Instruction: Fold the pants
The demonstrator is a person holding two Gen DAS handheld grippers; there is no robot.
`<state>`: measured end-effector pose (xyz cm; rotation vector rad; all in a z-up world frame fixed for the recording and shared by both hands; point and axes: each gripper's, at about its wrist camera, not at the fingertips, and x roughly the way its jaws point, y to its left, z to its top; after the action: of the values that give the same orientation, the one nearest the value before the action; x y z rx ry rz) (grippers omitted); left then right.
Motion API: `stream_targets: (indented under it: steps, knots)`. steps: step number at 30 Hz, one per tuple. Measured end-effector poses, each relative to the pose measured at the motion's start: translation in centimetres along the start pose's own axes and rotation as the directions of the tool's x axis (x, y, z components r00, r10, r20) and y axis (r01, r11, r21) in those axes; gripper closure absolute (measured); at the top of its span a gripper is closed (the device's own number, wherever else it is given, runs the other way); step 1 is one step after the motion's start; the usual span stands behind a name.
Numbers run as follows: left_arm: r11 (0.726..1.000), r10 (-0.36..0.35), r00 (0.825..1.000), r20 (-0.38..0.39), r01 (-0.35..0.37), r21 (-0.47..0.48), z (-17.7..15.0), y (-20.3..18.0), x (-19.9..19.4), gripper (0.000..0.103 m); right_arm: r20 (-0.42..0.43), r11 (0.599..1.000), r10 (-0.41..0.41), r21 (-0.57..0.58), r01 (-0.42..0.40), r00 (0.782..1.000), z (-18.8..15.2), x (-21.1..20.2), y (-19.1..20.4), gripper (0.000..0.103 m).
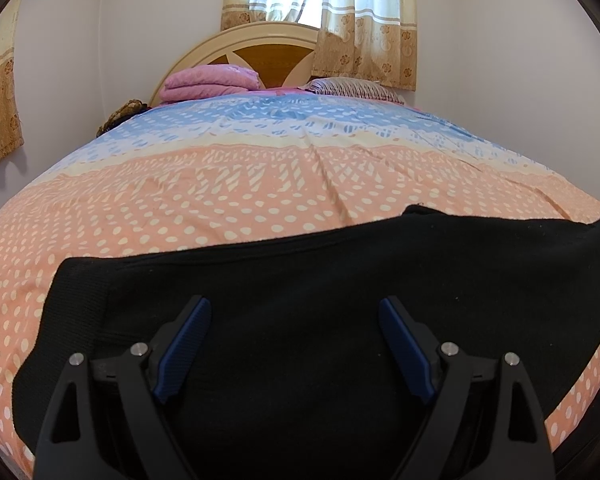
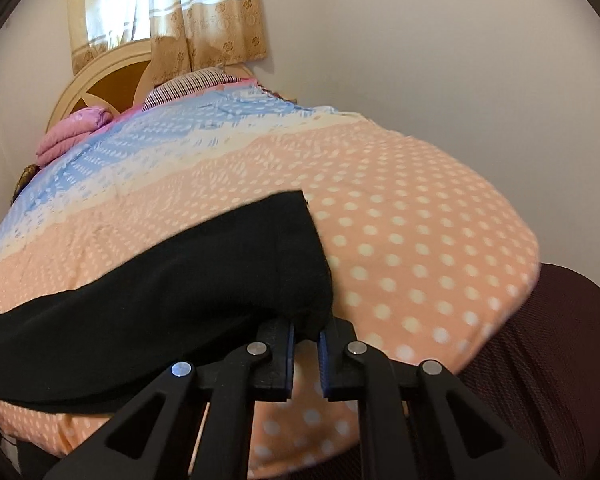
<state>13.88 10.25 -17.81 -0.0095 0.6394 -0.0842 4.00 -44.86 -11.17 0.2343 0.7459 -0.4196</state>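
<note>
No lettering, label, brand mark, number or sign can be read in either wrist view.

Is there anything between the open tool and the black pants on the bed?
No, nothing visible. The left tool hangs open right over the black pants, with only dark cloth showing between its fingers. The pants lie on the spotted bedcover.
</note>
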Motion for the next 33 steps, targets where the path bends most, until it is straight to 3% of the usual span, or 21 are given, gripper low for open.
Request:
stream_targets:
  steps: [4, 5, 9, 11, 14, 19, 22, 24, 28, 31, 33]
  knots:
    - [1.000, 0.004, 1.000, 0.000, -0.004, 0.002, -0.1, -0.1, -0.1, 0.014, -0.050, 1.000, -0.011, 0.002, 0.011, 0.999, -1.3, 2.0, -1.0, 0.092]
    - [1.000, 0.002, 1.000, 0.000, -0.002, 0.001, -0.1, -0.1, -0.1, 0.014, -0.018, 1.000, -0.002, -0.006, 0.002, 1.000, -1.6, 1.7, -1.1, 0.090]
    - [1.000, 0.003, 1.000, -0.003, -0.003, 0.001, 0.0, -0.2, 0.0, 0.014, 0.006, 0.998, -0.035, 0.054, 0.035, 0.999, -1.8, -0.3, -2.4, 0.065]
    - [1.000, 0.005, 1.000, -0.003, -0.005, 0.003, 0.0, -0.2, 0.0, 0.014, 0.051, 0.995, -0.045, 0.087, 0.040, 0.998, -1.5, -1.4, -3.3, 0.065]
    - [1.000, 0.005, 1.000, -0.004, -0.005, 0.002, 0.0, -0.3, 0.0, 0.014, 0.071, 0.991, -0.006, 0.132, -0.004, 0.997, -0.7, -2.0, -4.2, 0.065]
    - [1.000, 0.005, 1.000, -0.003, -0.005, 0.001, 0.0, -0.2, 0.0, 0.014, 0.141, 0.975, 0.133, 0.158, -0.155, 0.981, -0.1, -1.9, -3.3, 0.065]
    - [1.000, 0.006, 1.000, -0.003, -0.006, 0.002, 0.0, -0.1, 0.0, 0.014, 0.078, 0.992, 0.082, 0.090, -0.089, 0.994, -0.3, -0.5, -1.6, 0.065]
    - [1.000, 0.005, 1.000, -0.003, -0.005, 0.000, -0.1, -0.1, 0.0, 0.014, -0.019, 0.997, -0.033, 0.074, 0.034, 0.999, -0.8, 1.0, -1.7, 0.065]
    - [1.000, 0.000, 1.000, 0.011, 0.000, -0.019, 0.1, 0.2, -0.8, 0.014, -0.045, 0.994, -0.094, 0.052, 0.097, 0.995, -1.2, 0.9, -2.5, 0.063]
    - [1.000, -0.010, 0.999, 0.052, 0.011, -0.017, 0.8, 0.0, -2.5, 0.014, 0.037, 0.984, -0.176, 0.029, 0.175, 0.984, -0.2, -1.8, -1.6, 0.062]
    - [1.000, -0.021, 0.995, 0.095, 0.020, 0.005, 2.2, -0.8, -3.6, 0.014, 0.116, 0.985, -0.167, -0.012, 0.170, 0.979, 0.9, -3.6, 0.2, 0.059]
